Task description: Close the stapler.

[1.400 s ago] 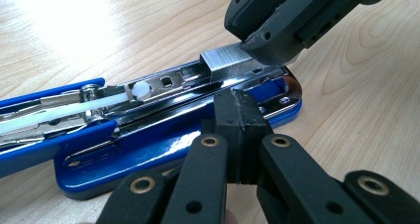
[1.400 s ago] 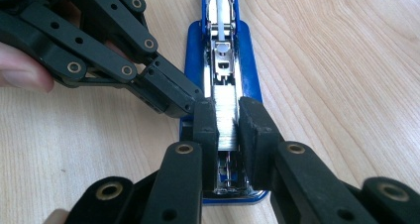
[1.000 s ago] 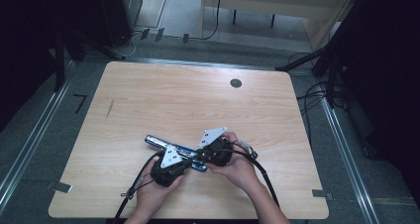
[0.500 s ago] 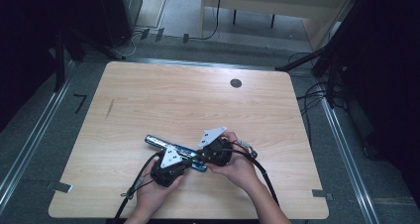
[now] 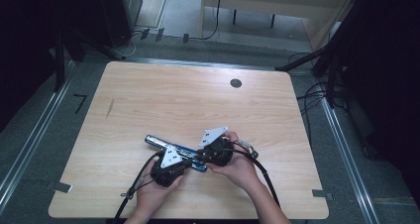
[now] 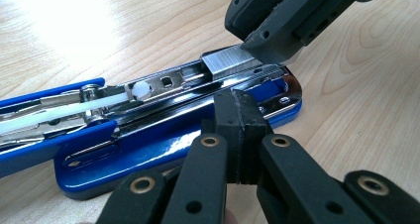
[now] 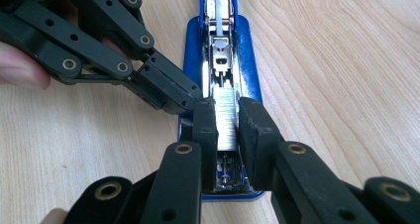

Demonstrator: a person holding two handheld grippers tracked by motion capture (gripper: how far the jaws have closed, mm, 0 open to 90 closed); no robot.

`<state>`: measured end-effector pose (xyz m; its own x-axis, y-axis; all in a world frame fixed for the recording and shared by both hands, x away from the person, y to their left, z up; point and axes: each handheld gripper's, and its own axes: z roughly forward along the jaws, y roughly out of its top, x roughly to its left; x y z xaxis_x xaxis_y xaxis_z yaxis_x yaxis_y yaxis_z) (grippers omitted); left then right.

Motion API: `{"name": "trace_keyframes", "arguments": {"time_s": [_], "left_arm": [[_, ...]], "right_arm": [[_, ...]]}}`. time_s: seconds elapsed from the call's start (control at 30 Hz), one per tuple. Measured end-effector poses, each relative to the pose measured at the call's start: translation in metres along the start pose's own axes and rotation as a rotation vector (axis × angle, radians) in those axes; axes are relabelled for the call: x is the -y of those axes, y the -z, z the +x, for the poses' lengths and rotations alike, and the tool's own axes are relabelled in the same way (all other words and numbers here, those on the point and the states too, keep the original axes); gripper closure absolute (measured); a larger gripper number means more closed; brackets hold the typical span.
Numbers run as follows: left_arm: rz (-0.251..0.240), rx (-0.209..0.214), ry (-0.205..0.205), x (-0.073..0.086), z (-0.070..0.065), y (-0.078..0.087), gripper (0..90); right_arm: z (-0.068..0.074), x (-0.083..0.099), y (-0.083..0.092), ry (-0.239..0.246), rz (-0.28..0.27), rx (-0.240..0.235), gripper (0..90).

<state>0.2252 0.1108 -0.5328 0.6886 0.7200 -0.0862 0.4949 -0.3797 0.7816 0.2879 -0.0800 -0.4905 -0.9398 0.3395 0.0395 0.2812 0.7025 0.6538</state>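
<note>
A blue stapler (image 5: 159, 142) lies opened flat on the wooden table (image 5: 188, 100), its metal magazine (image 6: 163, 83) facing up. My right gripper (image 7: 228, 116) is shut on a silver staple strip (image 7: 227, 135), which sits over the magazine's front end. The same strip (image 6: 229, 63) shows under the right gripper (image 6: 265, 35) in the left gripper view. My left gripper (image 6: 241, 116) is shut with nothing between its pads. Its tip rests against the side of the stapler's base (image 6: 148, 154), right beside the right gripper's jaw. The left gripper (image 7: 173, 96) comes in from the upper left in the right gripper view.
A person's hands (image 5: 237, 167) hold both grippers near the table's front edge. A round dark grommet (image 5: 236, 83) sits at the back right of the tabletop. Black cables (image 5: 141, 177) trail off the front edge. Bare wood lies behind and to both sides.
</note>
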Motion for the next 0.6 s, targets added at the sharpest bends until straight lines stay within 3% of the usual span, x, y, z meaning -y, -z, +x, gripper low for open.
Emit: {"name": "trace_keyframes", "arguments": {"time_s": [0.4,0.6], "left_arm": [[0.000,0.000,0.001,0.0000,-0.0001,0.0000,90.0],[-0.001,0.001,0.003,0.0001,-0.0001,-0.0001,90.0]], "right_arm": [[0.0012,0.0006,0.0033,-0.021,-0.030,-0.012,77.8],[0.0031,-0.0011,0.0021,-0.036,-0.079,0.007,90.0]]}}
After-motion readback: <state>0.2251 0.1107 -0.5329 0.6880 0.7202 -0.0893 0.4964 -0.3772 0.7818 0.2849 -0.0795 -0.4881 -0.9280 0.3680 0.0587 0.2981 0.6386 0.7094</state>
